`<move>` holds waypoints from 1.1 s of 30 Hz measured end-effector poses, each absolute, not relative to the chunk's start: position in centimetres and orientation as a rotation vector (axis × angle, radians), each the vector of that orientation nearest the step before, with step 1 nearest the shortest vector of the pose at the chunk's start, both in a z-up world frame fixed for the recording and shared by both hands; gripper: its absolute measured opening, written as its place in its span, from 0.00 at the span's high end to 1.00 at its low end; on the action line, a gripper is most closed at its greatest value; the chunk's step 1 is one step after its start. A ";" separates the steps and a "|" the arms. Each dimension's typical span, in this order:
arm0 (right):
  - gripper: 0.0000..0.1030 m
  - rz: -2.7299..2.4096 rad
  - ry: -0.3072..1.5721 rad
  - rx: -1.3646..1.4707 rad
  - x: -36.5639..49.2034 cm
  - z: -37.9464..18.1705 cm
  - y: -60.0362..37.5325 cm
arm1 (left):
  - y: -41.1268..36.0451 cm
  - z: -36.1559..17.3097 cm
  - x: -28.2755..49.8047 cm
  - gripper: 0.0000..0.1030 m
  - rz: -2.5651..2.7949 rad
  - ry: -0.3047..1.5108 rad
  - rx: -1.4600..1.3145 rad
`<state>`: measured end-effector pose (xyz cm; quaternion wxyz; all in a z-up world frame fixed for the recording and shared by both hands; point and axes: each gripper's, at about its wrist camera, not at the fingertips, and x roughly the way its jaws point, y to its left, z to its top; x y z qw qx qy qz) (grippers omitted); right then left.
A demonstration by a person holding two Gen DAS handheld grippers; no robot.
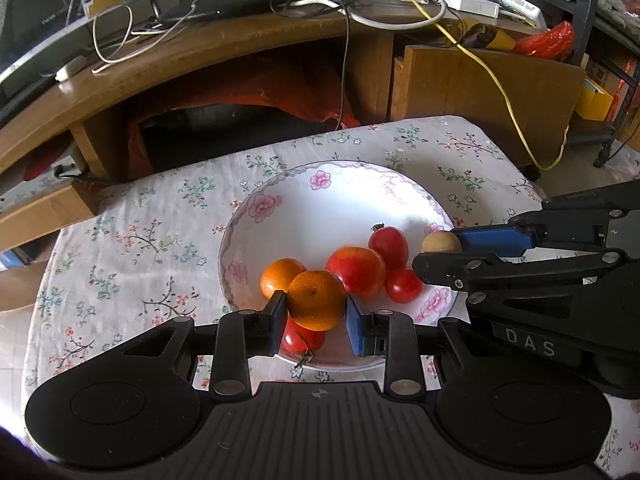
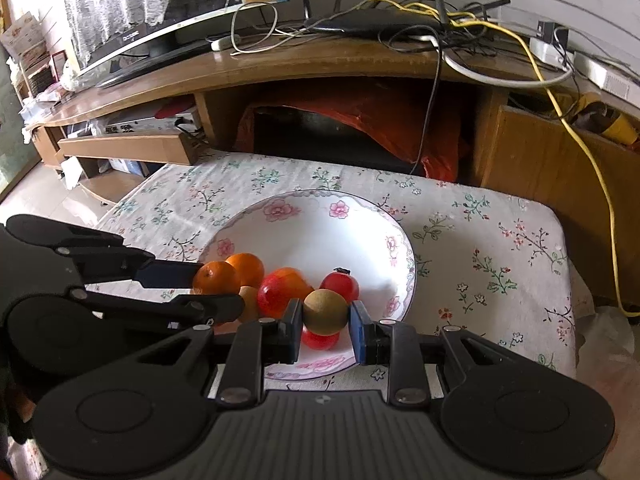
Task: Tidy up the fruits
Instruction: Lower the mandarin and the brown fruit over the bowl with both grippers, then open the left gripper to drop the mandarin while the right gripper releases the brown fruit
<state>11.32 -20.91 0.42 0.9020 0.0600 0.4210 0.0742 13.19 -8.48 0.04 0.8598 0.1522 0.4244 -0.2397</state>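
Fruits are gathered at the near side of a flowered bowl (image 1: 280, 196) that sits on a floral tablecloth (image 1: 132, 232), and both grippers hold one piece above it.

Nearest in the left wrist view, the left gripper (image 1: 317, 312) is closed partway on an orange (image 1: 316, 300), one pad on each side of it, over the bowl's near rim. A red fruit (image 1: 304, 340) lies in the bowl directly below the orange. Just beyond, still in the bowl's near half, sit a second orange (image 1: 280, 278), a large red and yellow fruit (image 1: 356, 270) and two small red fruits (image 1: 389, 243).

From the right wrist view, the right gripper (image 2: 325, 324) grips a small round tan fruit (image 2: 325, 312), possibly a longan, though the view is too soft to be sure. It hangs over the bowl's near right part, above another small red fruit (image 2: 320, 340).

The two held fruits are side by side, the orange toward the bowl's left, the tan one toward its right, both round, with no long axis to mind. Each is already over the bowl, so the release looks to turn on the drop straight down: fruit lies under both, while the far half of the bowl is bare white.

Behind the bowl stands a wooden desk (image 2: 280, 64) with tangled cables (image 2: 440, 28).
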 end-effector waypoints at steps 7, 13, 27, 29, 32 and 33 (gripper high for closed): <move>0.73 0.148 0.894 0.150 12.5 -0.6 -21.3 | -8.8 -0.8 14.3 0.63 -0.499 0.910 0.317; 0.73 0.154 0.904 0.203 13.4 -1.3 -21.8 | -8.8 -1.1 15.2 0.63 -0.493 0.911 0.309; 0.72 0.144 0.892 0.234 14.9 -1.8 -21.8 | -8.5 -1.5 17.2 0.62 -0.458 0.904 0.268; 0.72 0.146 0.895 0.235 14.9 -1.8 -21.8 | -8.4 -1.7 17.4 0.62 -0.455 0.911 0.263; 0.72 0.144 0.904 0.234 14.8 -1.7 -21.7 | -8.4 -1.8 17.5 0.61 -0.454 0.915 0.266; 0.72 0.145 0.906 0.233 14.8 -1.7 -21.7 | -8.3 -1.8 17.5 0.61 -0.454 0.915 0.266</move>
